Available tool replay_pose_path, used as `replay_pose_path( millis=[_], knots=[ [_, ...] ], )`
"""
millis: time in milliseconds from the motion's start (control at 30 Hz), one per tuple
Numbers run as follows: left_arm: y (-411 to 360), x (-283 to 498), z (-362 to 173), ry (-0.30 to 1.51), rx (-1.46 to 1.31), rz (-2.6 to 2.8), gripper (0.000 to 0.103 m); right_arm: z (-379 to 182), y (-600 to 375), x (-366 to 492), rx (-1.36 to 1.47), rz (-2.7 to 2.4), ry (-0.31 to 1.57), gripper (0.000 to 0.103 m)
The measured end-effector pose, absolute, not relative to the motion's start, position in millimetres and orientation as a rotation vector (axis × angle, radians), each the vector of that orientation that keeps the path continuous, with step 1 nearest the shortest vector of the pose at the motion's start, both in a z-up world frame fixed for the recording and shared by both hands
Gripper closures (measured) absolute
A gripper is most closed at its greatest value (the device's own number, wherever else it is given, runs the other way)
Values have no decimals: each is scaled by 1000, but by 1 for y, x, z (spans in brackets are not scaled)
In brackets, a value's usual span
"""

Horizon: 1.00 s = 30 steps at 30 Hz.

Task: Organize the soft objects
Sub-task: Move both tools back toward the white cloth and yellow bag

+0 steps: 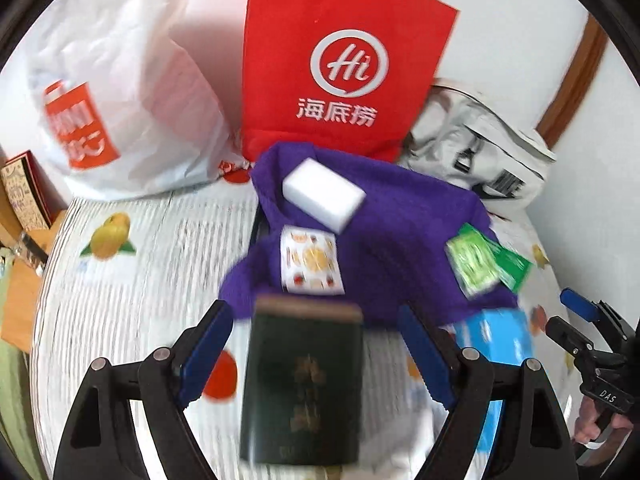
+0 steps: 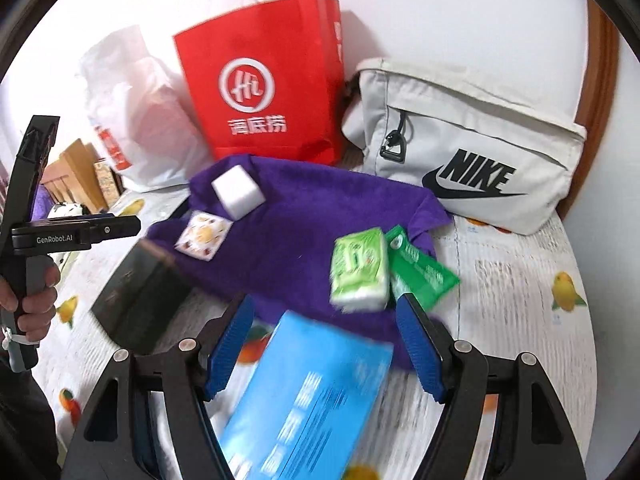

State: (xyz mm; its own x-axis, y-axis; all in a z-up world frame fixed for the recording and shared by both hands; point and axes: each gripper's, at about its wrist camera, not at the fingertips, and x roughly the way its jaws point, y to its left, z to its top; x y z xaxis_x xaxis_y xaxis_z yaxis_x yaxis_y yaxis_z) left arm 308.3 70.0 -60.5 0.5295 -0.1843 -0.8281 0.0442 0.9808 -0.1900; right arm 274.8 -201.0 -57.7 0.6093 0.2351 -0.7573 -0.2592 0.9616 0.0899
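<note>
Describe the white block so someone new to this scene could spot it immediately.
Find the red paper bag standing at the back. Just in front of it lies a purple cloth, and the white block sits on its far corner. It alone is plain, unprinted and unwrapped.

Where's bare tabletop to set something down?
Free: left of the purple cloth, in front of the white plastic bag; and right of the green packets, below the grey bag. The cloth itself is crowded.
</note>
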Motion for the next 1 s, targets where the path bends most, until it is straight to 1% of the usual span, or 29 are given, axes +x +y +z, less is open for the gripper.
replay_pose_path(
  millis=[100,233,300,400,467,600,767,833,900,967,1000],
  knots=[
    [70,280,-56,992,-124,-108,19,-54,-196,244,-21,306,864,30],
    [72,241,-63,989,-125,-96,19,-59,-182,196,-25,342,853,30],
    [75,227,-67,985,-132,-93,19,-64,-174,178,-44,348,854,32],
    [79,203,-77,987,-144,-90,19,-73,-165,157,-43,363,854,40],
    [82,191,-83,991,-153,-87,19,-81,-157,147,-42,371,866,51],
    [89,170,-94,998,-179,-93,19,-96,-137,133,-77,412,866,59],
    [98,150,-105,1003,-197,-84,19,-113,-119,137,-105,439,910,78],
    [101,144,-107,999,-204,-81,19,-119,-114,138,-106,462,928,83],
    [107,140,-111,1002,-217,-69,19,-123,-109,138,-117,464,932,85],
    [111,139,-114,1007,-230,-62,19,-124,-105,136,-136,471,930,92],
    [113,138,-115,1009,-238,-60,19,-123,-104,135,-145,475,928,93]
  ],
)
